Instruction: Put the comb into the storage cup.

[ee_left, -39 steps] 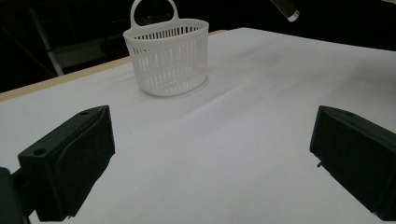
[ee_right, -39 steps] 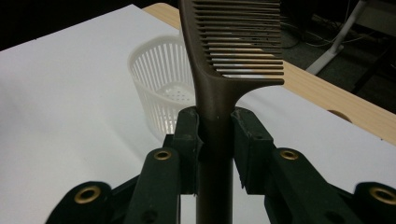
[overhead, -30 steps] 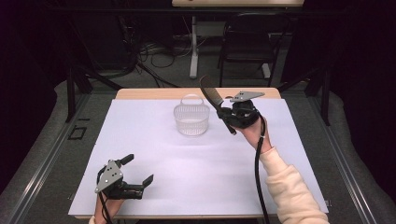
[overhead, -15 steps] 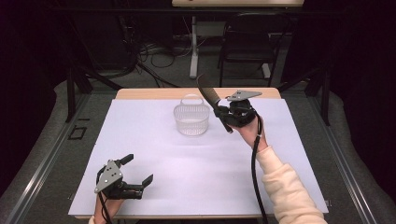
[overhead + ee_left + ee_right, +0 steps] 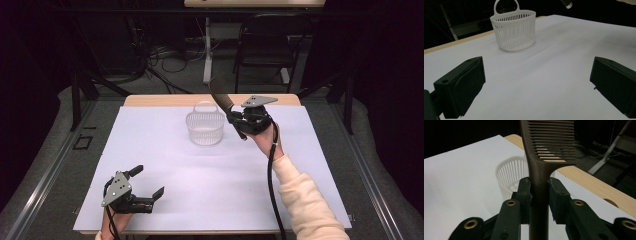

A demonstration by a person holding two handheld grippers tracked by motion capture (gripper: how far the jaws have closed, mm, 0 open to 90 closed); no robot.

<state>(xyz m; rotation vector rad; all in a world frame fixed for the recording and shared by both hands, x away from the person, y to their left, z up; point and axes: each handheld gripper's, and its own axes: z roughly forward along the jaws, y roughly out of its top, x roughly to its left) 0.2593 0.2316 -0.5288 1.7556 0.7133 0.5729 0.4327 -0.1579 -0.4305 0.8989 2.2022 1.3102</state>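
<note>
Comb (image 5: 541, 167) clenched in right gripper (image 5: 239, 118) beside basket (image 5: 205, 128); left gripper (image 5: 148, 184) released, near-left. Advice: centre comb over rim, lower handle-first.

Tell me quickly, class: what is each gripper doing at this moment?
Left gripper: open, holding nothing, low over the white table cover.
Right gripper: shut on the brown comb, held up beside the white basket.

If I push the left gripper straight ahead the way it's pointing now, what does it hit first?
Probably nothing soon. The left gripper, jaws open, looks along bare white table cover. The white basket stands far ahead and left of the centre line, so it may pass to the right of it, though depth is hard to judge.
</note>
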